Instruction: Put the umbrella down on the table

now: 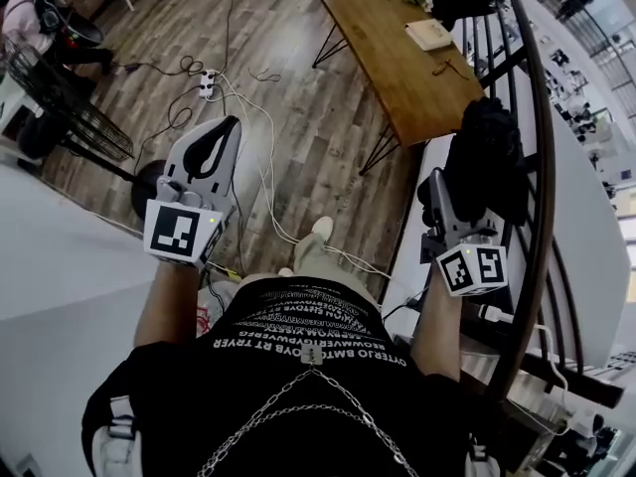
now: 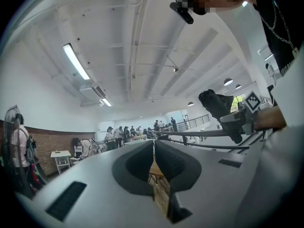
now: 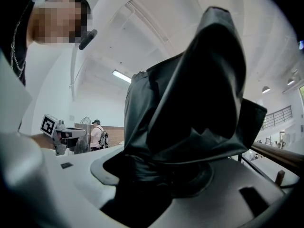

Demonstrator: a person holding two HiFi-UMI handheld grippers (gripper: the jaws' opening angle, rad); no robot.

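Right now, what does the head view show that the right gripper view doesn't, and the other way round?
Only the head view: the wooden table with a flat tan item on it, a power strip with cables on the floor, and the curved railing.
Only the right gripper view: a ceiling light and a distant person with a backpack.
Both: the right tool shut on the black umbrella, not yet on the table, and the left tool.

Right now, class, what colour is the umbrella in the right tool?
Black umbrella; clearest in the right gripper view.
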